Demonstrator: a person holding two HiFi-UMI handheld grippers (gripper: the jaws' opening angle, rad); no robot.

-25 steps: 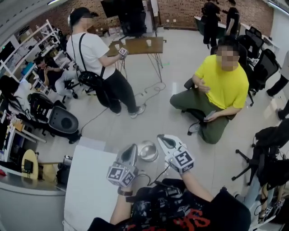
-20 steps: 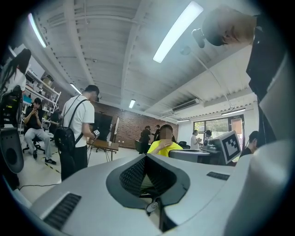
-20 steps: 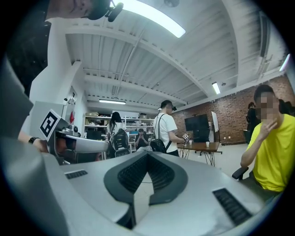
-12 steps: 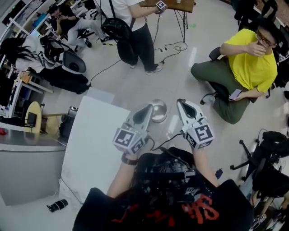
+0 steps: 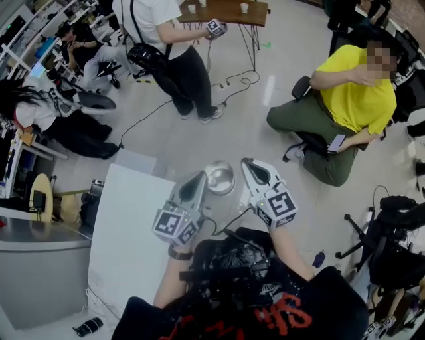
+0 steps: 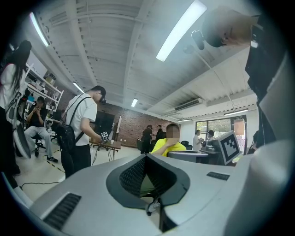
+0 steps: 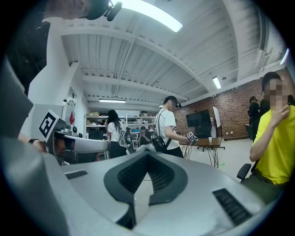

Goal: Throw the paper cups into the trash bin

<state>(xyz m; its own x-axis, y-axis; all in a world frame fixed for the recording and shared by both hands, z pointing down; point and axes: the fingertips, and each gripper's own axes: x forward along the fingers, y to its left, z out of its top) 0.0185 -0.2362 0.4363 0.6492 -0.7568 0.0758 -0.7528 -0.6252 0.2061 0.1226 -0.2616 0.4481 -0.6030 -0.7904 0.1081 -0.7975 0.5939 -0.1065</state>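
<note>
Left gripper and right gripper are side by side, both closed with tips meeting, nothing held. Metal trash bin sits on the floor between their tips. Paper cups stand on the brown table far across the room, near a standing person.

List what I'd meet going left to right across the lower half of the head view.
Grey counter → white table → left gripper → round metal bin → right gripper.
</note>
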